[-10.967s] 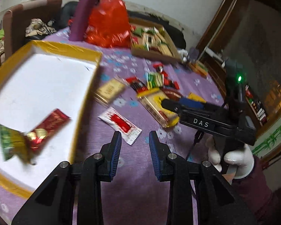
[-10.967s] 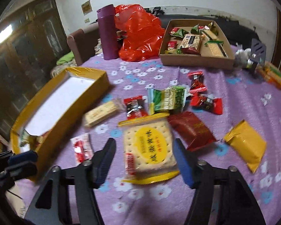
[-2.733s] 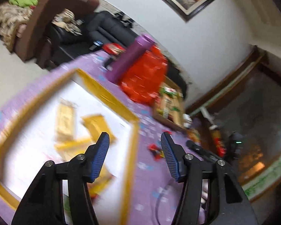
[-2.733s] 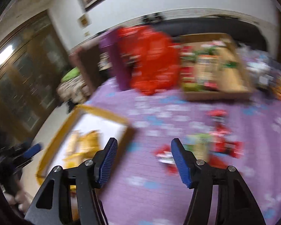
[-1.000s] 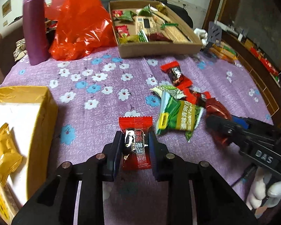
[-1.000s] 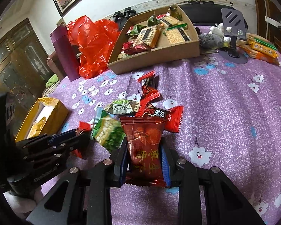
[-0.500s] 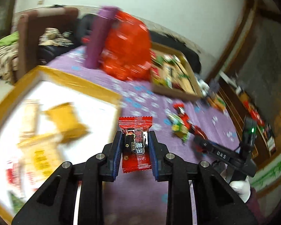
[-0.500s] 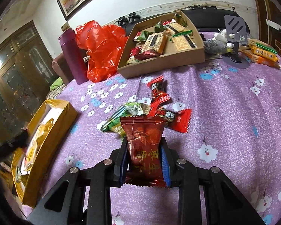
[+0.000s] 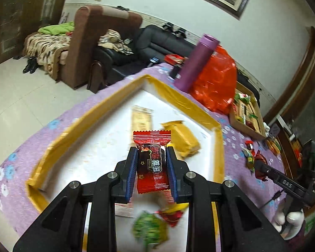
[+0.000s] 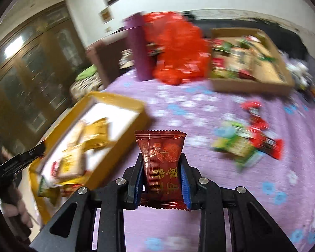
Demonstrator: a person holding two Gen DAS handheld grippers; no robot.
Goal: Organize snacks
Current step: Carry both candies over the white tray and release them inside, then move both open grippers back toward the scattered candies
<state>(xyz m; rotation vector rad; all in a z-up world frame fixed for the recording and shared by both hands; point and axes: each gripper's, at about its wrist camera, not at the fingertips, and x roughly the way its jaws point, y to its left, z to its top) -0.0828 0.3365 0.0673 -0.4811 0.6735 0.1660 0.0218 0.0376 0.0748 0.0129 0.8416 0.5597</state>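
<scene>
My left gripper (image 9: 150, 153) is shut on a small red and black snack packet (image 9: 152, 161) and holds it above the white floor of the yellow-rimmed box (image 9: 107, 109). Several snacks lie in that box, among them a yellow pouch (image 9: 182, 141) and a green packet (image 9: 150, 230). My right gripper (image 10: 161, 163) is shut on a dark red snack pouch (image 10: 162, 166) and holds it above the purple cloth, just right of the yellow box (image 10: 124, 103). Loose red and green snacks (image 10: 247, 140) lie on the cloth to the right.
A cardboard tray of snacks (image 10: 252, 84), a red plastic bag (image 10: 178, 56) and a purple flask (image 10: 139, 52) stand at the back of the table. The table's edge and the floor lie left of the yellow box (image 9: 21, 105). A sofa (image 9: 157, 44) stands behind.
My left gripper has carried the red packet from beside the box to over its middle. My right gripper has swung left with the dark red pouch, closer to the box.
</scene>
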